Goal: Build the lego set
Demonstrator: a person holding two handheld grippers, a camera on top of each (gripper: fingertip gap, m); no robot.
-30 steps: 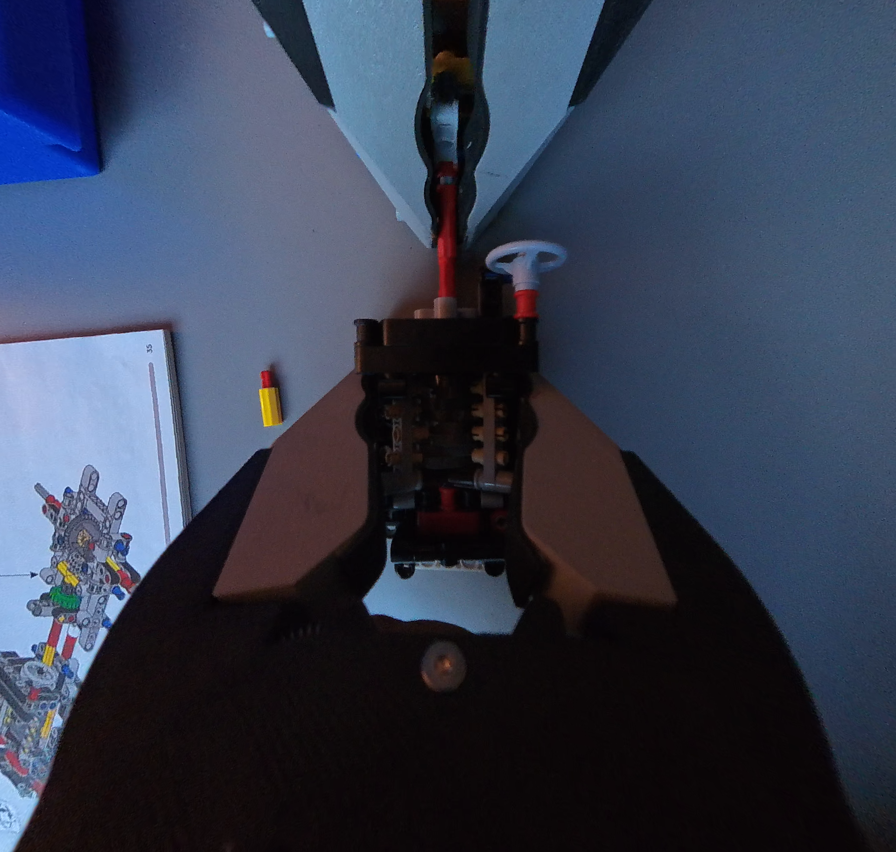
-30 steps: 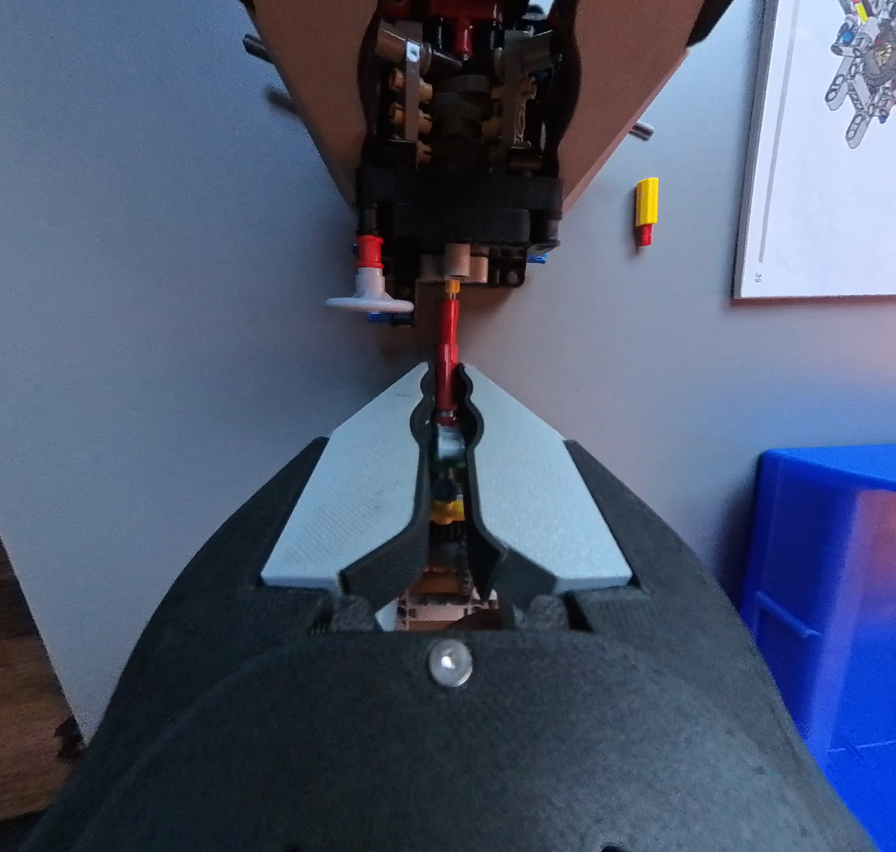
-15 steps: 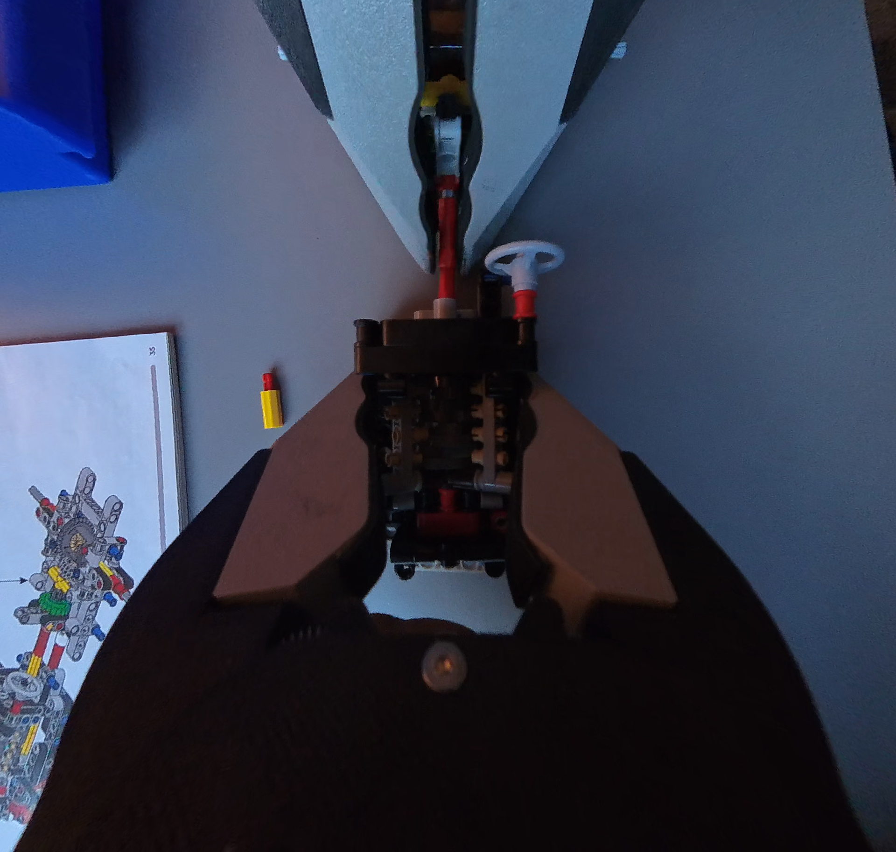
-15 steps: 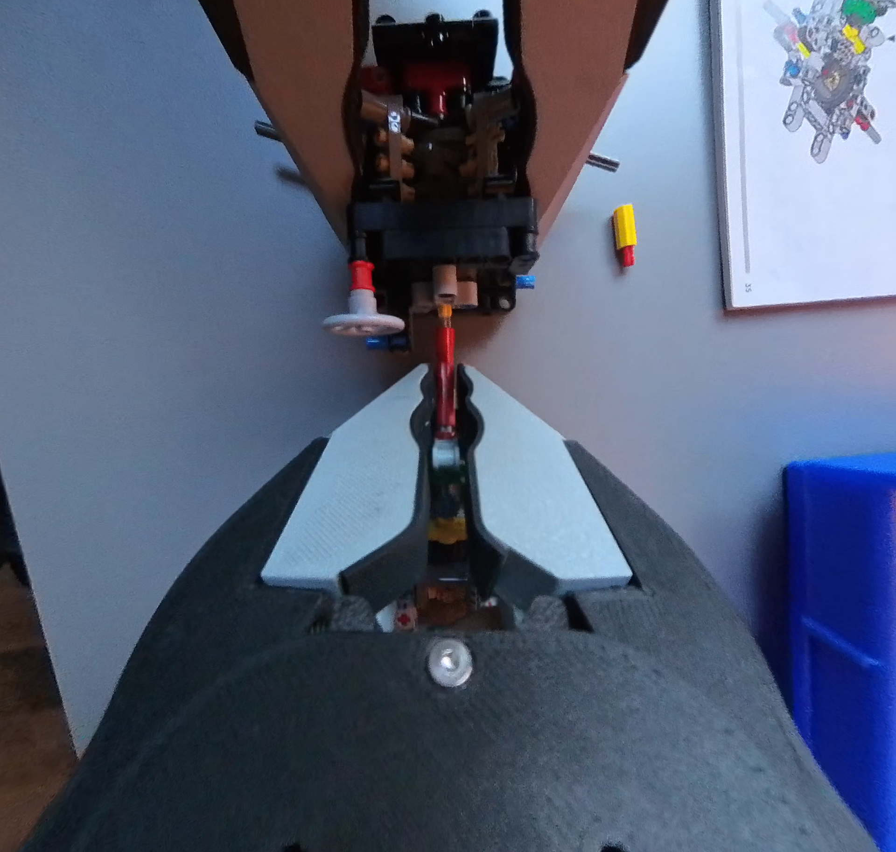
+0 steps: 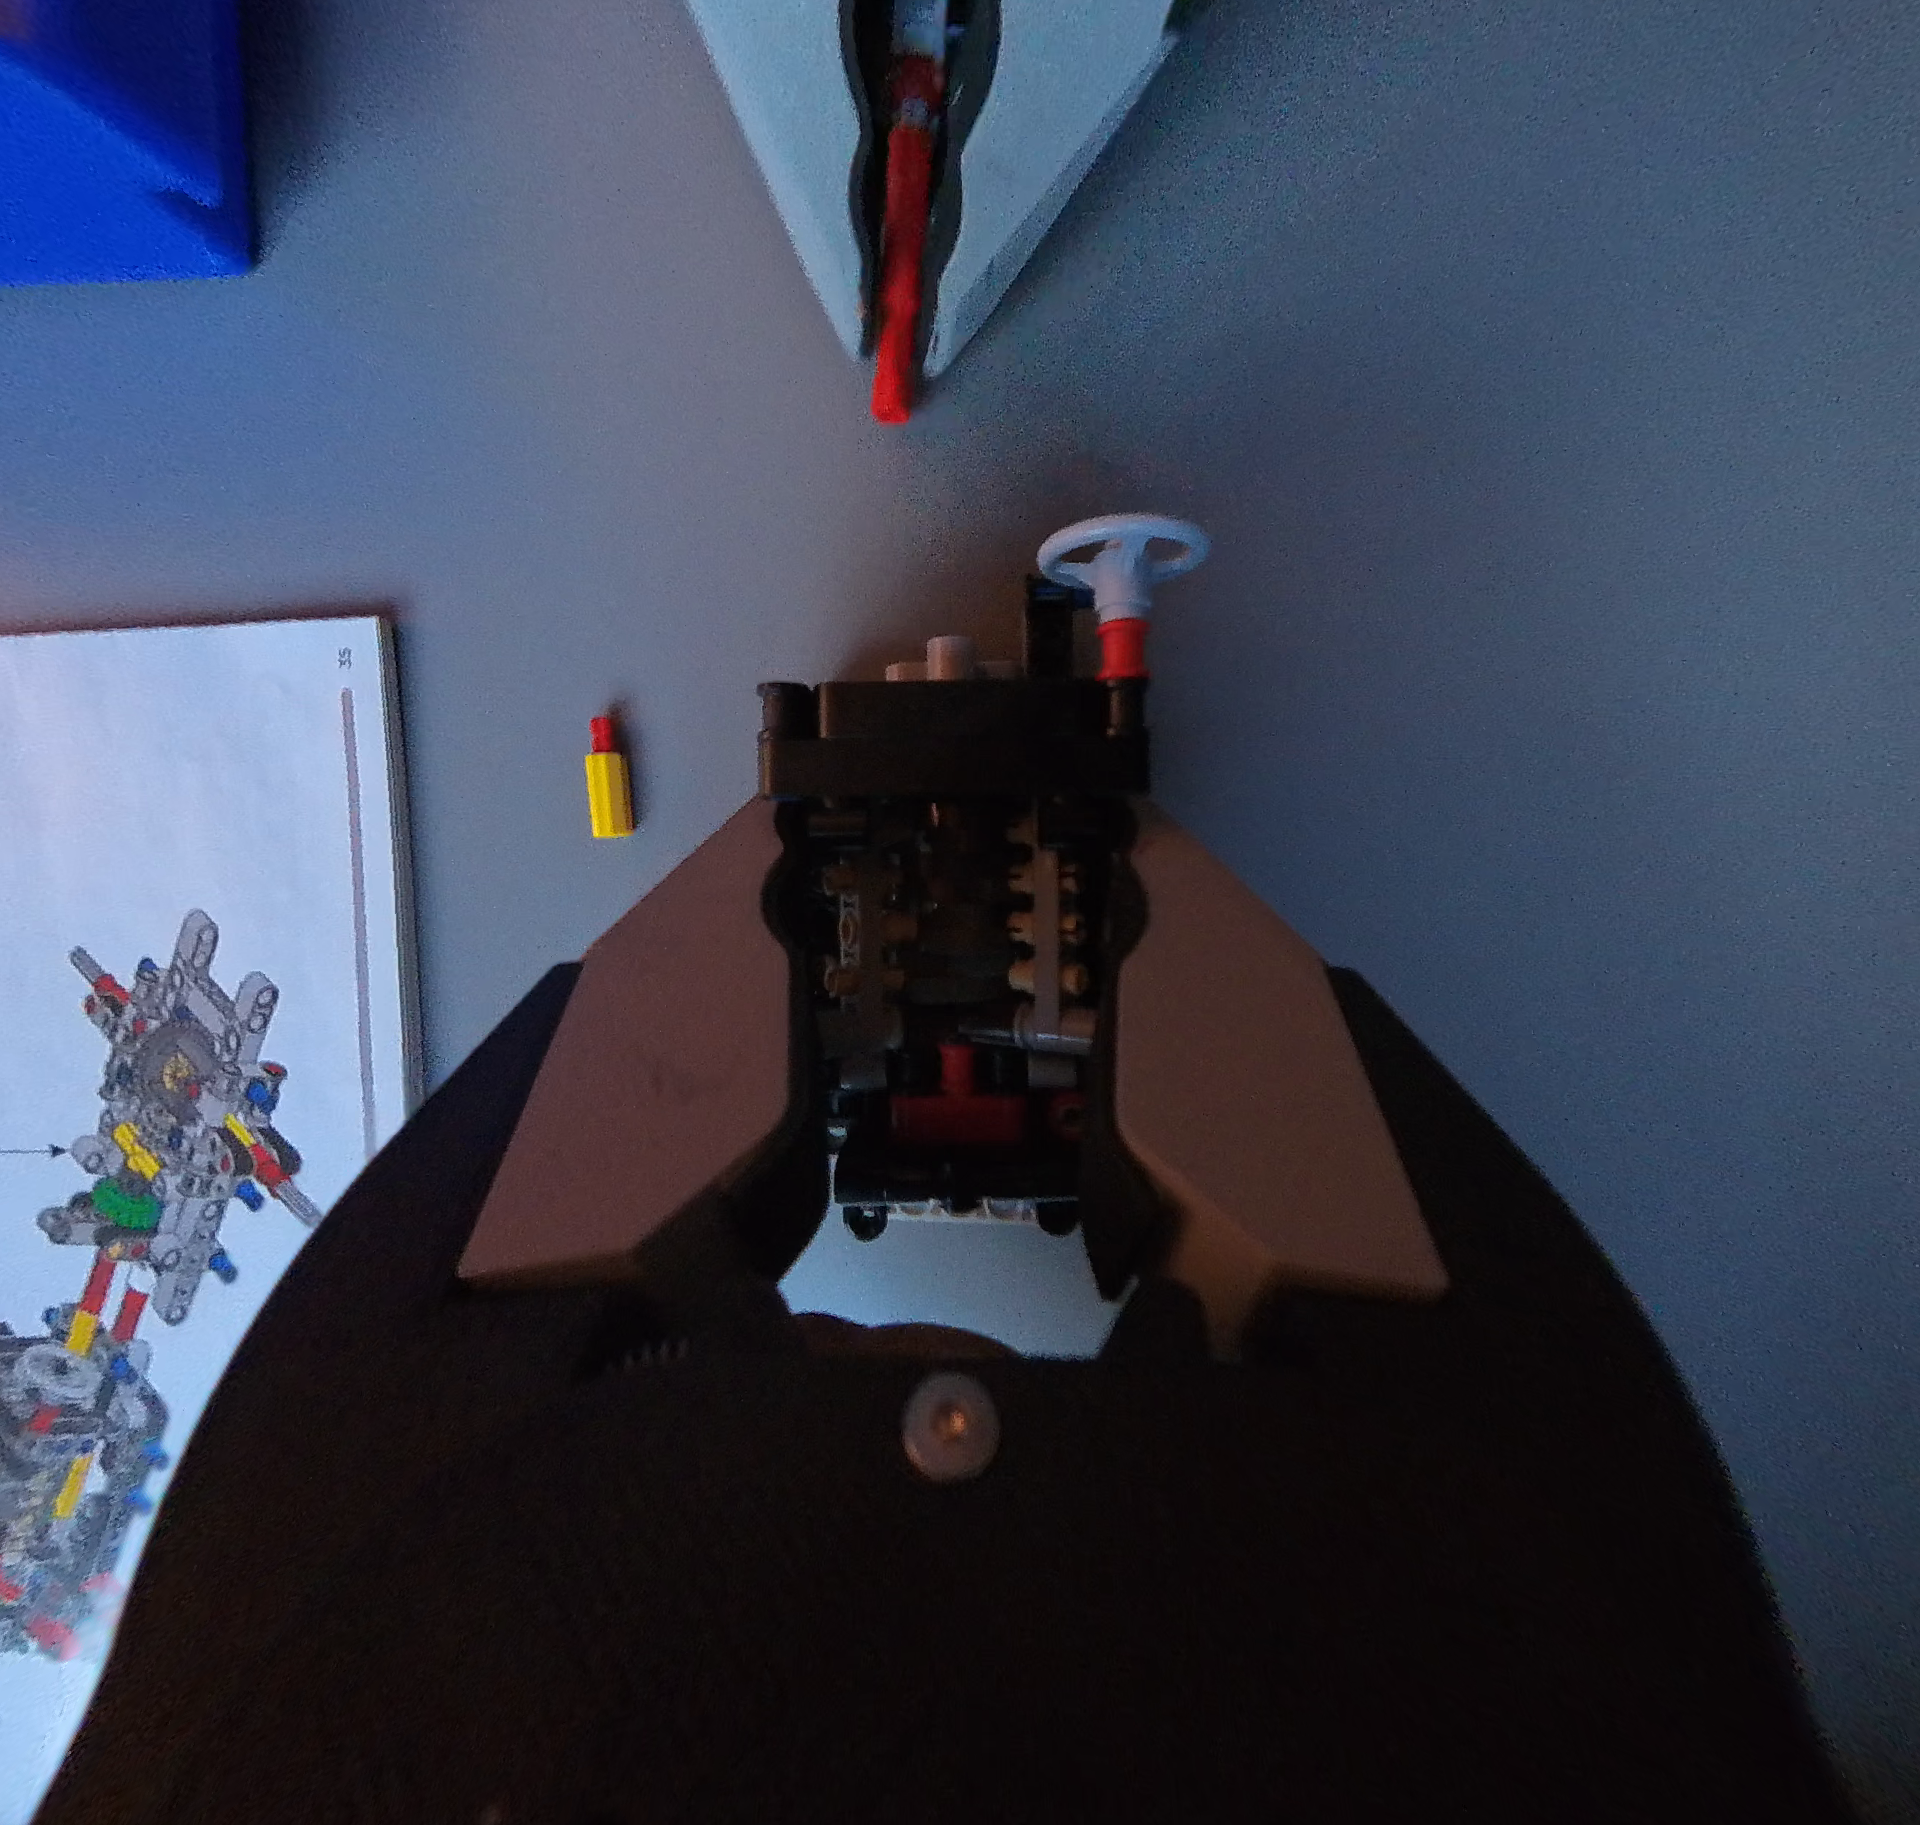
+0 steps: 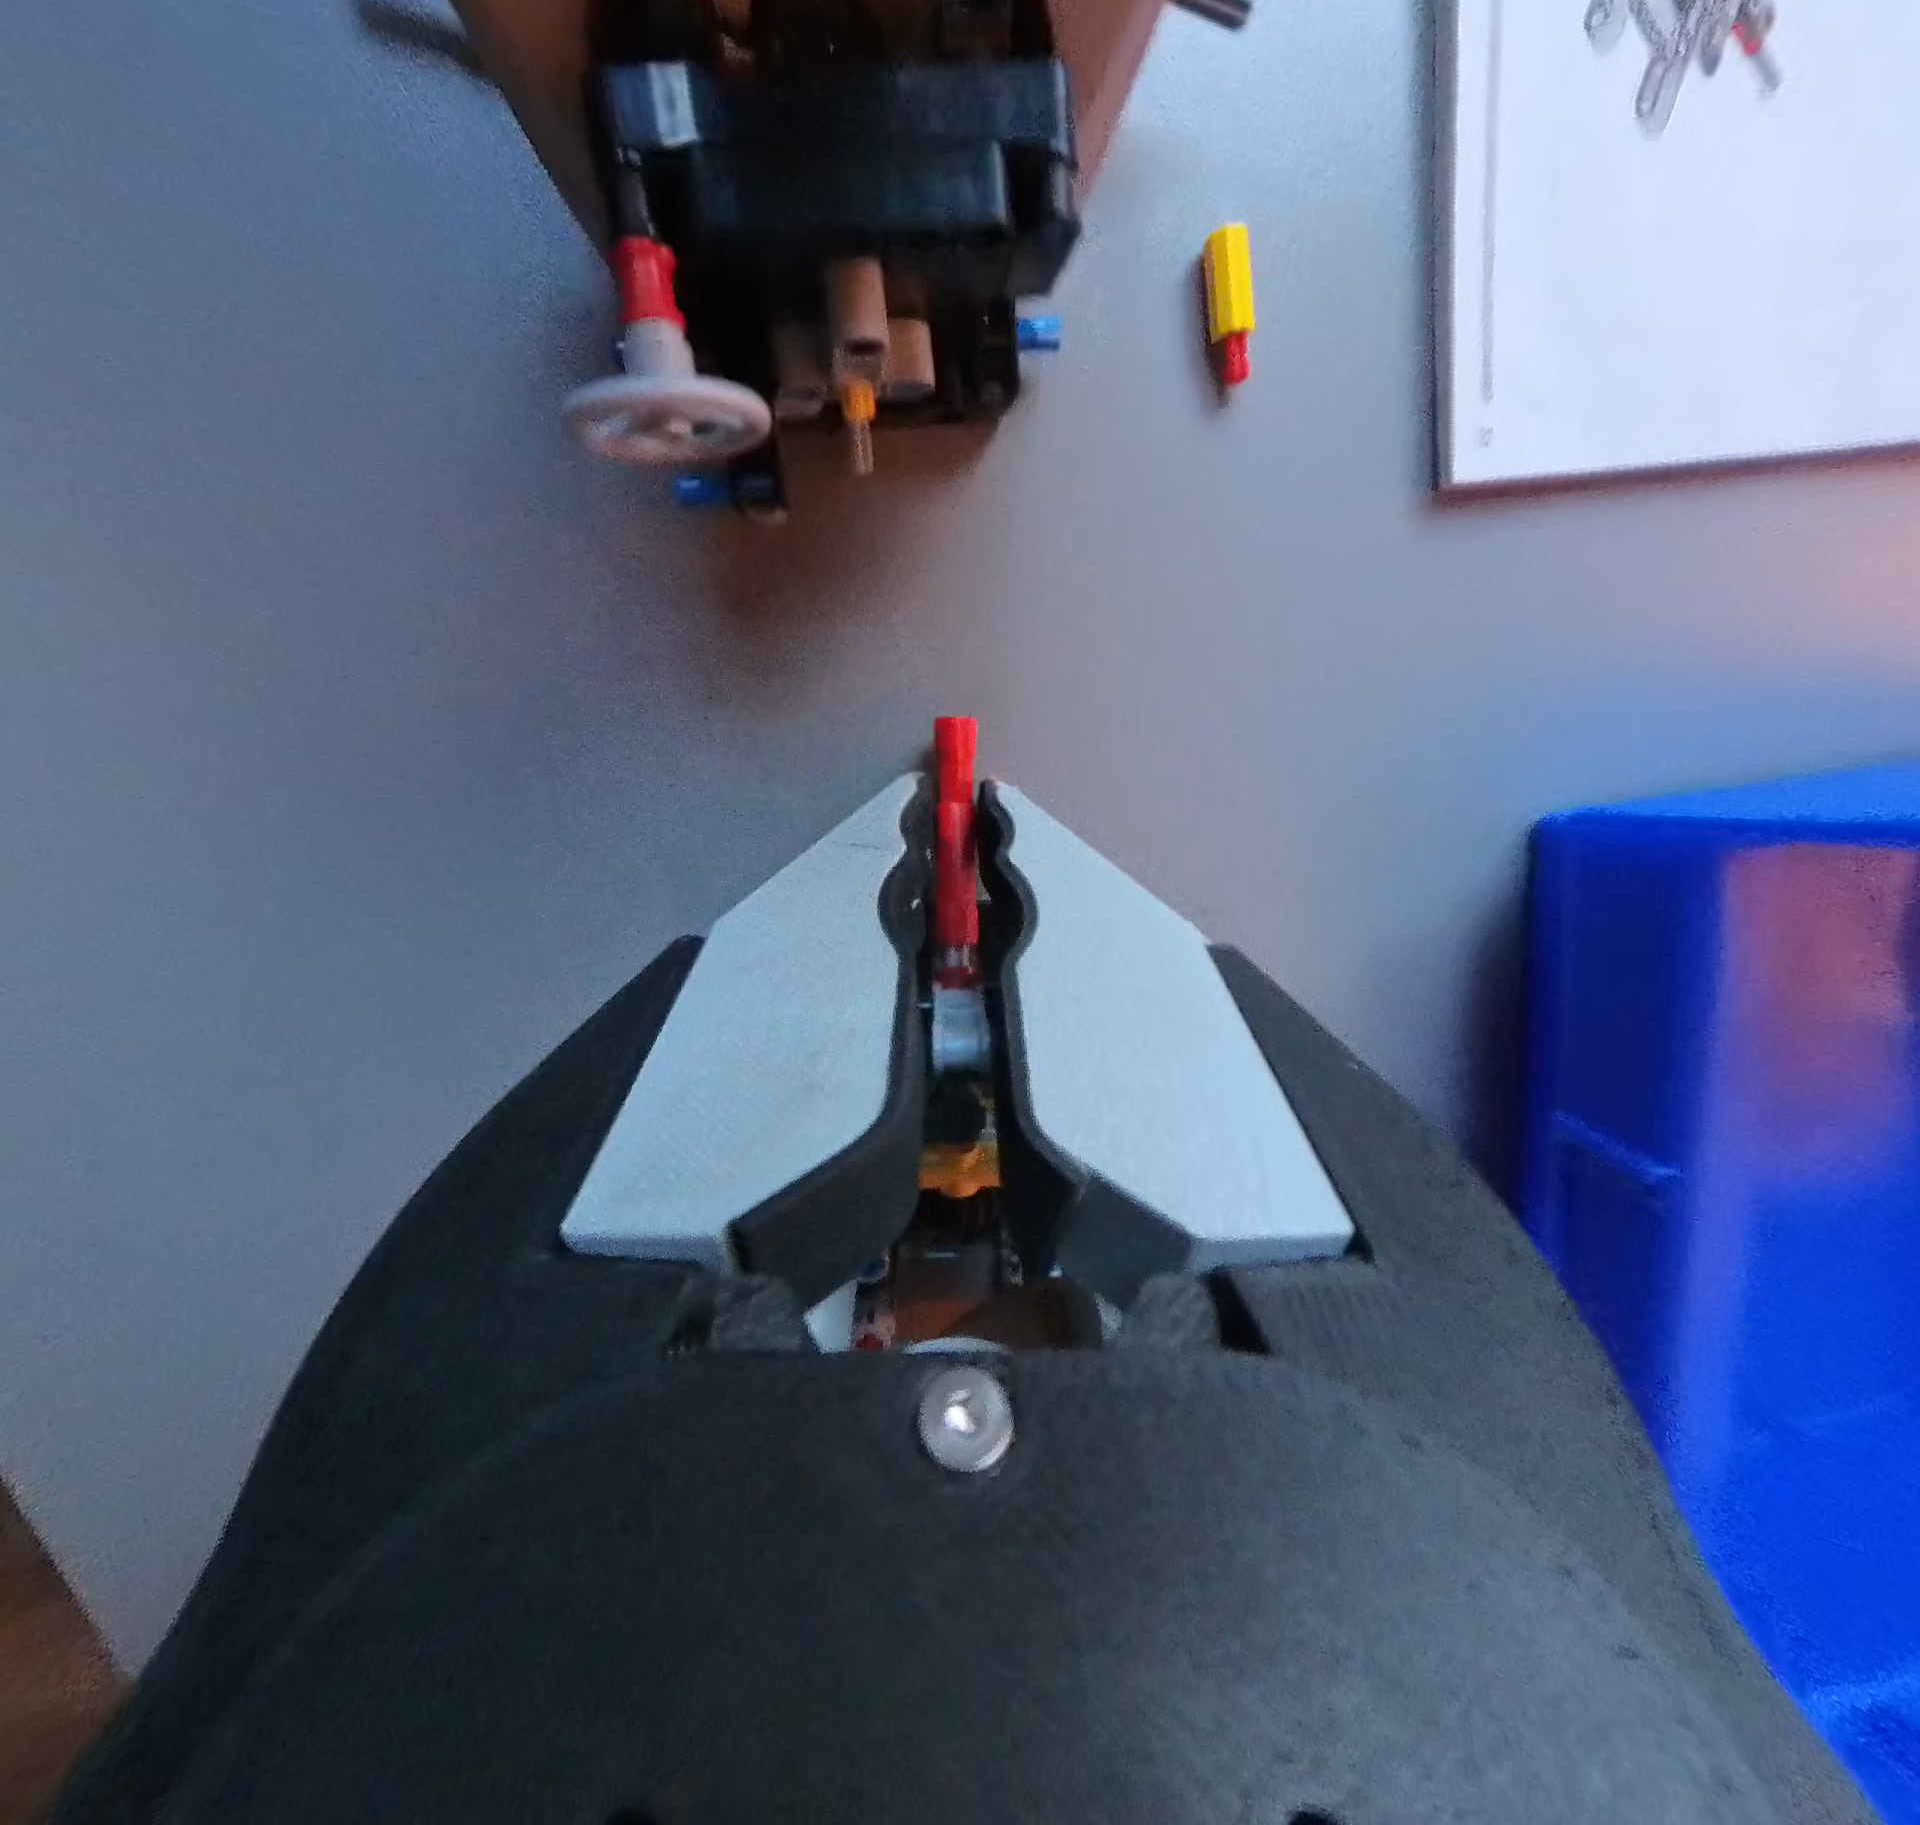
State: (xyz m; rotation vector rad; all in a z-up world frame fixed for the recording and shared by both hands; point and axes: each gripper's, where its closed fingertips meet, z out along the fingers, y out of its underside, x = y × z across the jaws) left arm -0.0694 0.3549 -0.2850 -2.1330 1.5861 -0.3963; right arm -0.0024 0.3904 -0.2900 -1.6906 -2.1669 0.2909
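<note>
1. Presently, your left gripper [image 5: 956,819] is clamped on the black brick-built assembly [image 5: 956,736]. Its brown fingers [image 5: 675,1048] press the two flanks, and the blocky front end projects past the tips.
2. Assembly: dark studded plastic beams, tan pin rows inside, and a red cross-piece at the rear. Tan round pins [image 5: 951,655] stand on the front face, and an orange-collared stub [image 6: 857,404] sticks out among them.
3. White steering wheel [image 5: 1122,554]: a thin spoked ring on a red bush [image 5: 1122,645], at the assembly's front right corner as your left camera sees it.
4. Your right gripper [image 6: 954,788] is closed on a red axle [image 6: 954,871]. The wavy black pads hug its shaft and the tip pokes out ahead of them.
5. Behind the axle, between the same pads, you see a grey connector [image 6: 961,1032] and a yellow-orange part [image 6: 961,1167].
6. Axle position: directly ahead of the assembly's front face, apart from it, with bare table between. It is roughly in line with the tan pins.
7. Yellow hexagonal sleeve with a red peg [image 5: 608,788]: it lies loose just left of the assembly.
8. Instruction booklet [image 5: 187,840]: glossy printed page, farther left of the assembly.
9. Blue plastic bin [image 5: 104,113]: far left and ahead of the assembly.
10. Table [image 5: 1507,632]: a smooth matt grey surface beneath it all.
</note>
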